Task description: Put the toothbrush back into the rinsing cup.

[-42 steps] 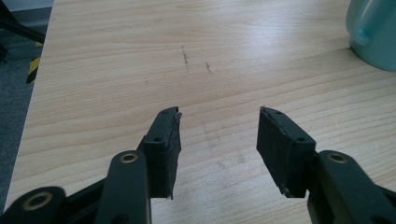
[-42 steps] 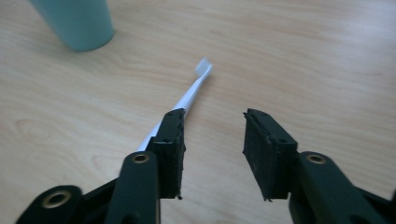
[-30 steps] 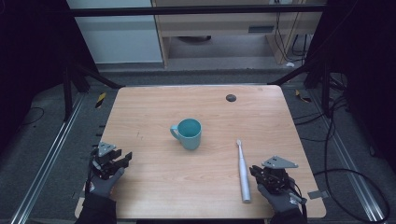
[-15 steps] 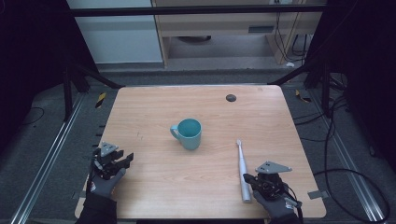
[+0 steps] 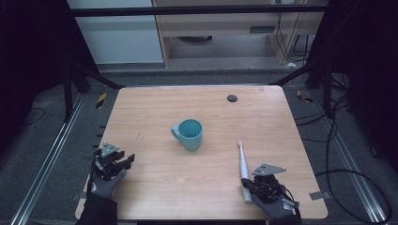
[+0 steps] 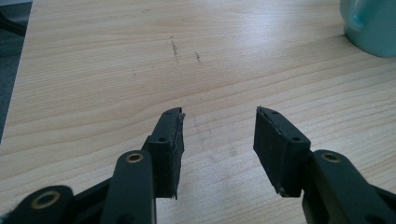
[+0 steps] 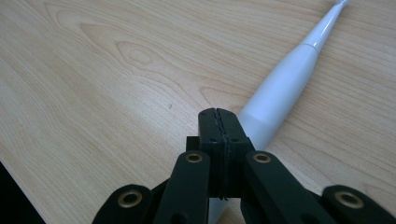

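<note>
- Pale wood-grain tabletop point(image 5: 155, 117) sits inside a dark frame, with grey floor and cables around it; its middle is kept bare apart from three things, which leaves room to work.
- At the left edge, the left gripper point(image 6: 219, 126) rests low over bare wood with its jaws spread and nothing between them, seemingly parked while the other hand works.
- Near the centre stands a teal ceramic mug point(image 5: 188, 134), upright and open-mouthed, its handle turned leftward; it looks a likely holder for the brush.
- To the right lies a white electric toothbrush point(image 5: 242, 164), flat, head pointing away towards the mug, well apart from it.
- Over its handle end the right gripper point(image 7: 218, 116) hovers with jaws pressed together, holding nothing; it must open before any grasp.
</note>
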`<state>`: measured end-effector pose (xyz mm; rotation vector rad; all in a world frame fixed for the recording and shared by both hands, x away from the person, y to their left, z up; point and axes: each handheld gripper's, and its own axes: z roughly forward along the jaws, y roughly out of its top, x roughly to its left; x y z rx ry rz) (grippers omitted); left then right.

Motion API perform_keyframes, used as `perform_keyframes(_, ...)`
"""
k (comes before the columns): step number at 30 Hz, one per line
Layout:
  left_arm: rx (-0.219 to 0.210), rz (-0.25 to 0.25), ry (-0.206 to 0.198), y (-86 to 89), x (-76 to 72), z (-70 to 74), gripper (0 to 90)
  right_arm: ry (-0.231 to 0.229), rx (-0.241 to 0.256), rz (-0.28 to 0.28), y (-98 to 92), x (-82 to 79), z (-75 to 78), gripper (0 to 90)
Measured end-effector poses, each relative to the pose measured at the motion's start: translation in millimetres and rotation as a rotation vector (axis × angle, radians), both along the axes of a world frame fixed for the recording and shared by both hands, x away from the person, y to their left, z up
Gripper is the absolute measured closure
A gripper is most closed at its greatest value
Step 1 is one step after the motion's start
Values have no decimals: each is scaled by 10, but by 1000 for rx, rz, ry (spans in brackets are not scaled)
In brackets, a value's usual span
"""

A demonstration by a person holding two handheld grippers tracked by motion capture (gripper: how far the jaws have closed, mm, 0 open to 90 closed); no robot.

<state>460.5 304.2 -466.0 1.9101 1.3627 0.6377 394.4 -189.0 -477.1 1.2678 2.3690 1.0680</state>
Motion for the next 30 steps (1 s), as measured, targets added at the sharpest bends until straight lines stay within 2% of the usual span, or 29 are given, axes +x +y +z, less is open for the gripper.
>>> perform_keyframes(13, 0, -2, 0, 1, 2, -1, 515, 7, -30, -8, -6, 0, -10, 899)
perform_keyframes(18, -1, -2, 0, 1, 5, -1, 514, -10, -15, -5, -2, -4, 32, 885)
perform_keyframes(23, -8, -4, 2, -2, 21, -9, 508, -45, -17, -32, -20, 41, 134, 822)
perform_keyframes(30, -13, -4, 6, 13, 45, -8, 490, -39, -29, -96, -59, 176, 273, 639)
